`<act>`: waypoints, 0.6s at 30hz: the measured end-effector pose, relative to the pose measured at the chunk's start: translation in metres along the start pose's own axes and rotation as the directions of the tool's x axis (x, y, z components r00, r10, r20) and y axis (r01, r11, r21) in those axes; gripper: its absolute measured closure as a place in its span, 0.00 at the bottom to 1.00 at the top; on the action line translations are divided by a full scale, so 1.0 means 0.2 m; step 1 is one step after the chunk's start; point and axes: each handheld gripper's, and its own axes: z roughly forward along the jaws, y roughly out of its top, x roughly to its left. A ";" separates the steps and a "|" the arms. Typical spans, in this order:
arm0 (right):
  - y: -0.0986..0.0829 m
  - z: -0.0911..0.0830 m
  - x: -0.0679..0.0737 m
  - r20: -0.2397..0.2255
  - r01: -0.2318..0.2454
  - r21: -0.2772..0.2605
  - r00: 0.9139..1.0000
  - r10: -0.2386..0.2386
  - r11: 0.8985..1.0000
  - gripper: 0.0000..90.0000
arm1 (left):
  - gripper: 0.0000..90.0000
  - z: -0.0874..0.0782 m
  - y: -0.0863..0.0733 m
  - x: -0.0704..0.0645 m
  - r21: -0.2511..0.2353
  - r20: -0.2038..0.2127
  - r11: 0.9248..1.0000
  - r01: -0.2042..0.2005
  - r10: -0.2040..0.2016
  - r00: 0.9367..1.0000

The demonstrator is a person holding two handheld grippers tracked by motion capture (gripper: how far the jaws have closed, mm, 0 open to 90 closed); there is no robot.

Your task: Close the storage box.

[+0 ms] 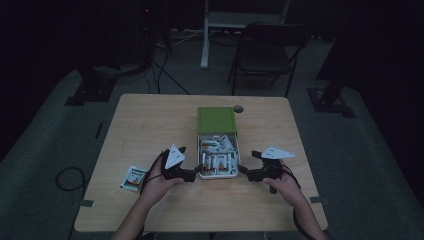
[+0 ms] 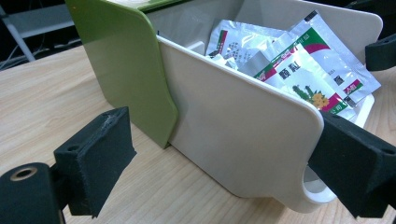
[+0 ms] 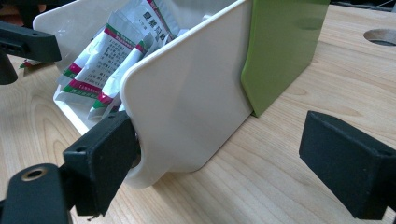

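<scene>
- The counter is pale wood with a fine straight grain, and it runs under both pairs of fingers.
- A smooth plastic box stands between the two grippers: a glossy green sleeve at the far end and a cream drawer with rounded corners pulled out toward the hands.
- The left gripper has its blocky, matte black fingers spread; one touches the drawer's near corner, and the other stands clear.
- The right gripper is likewise spread, with one finger against the opposite near corner.
- Shiny foil sachets, flat and crinkled, lie in the drawer beyond the fingers.
- One loose sachet lies on the counter just outside the left fingers.
</scene>
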 end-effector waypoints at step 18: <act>0.01 0.01 -0.01 0.006 0.008 0.005 1.000 -0.008 1.000 0.12 | 0.11 0.01 0.01 0.02 0.000 0.007 1.000 0.003 -0.003 1.000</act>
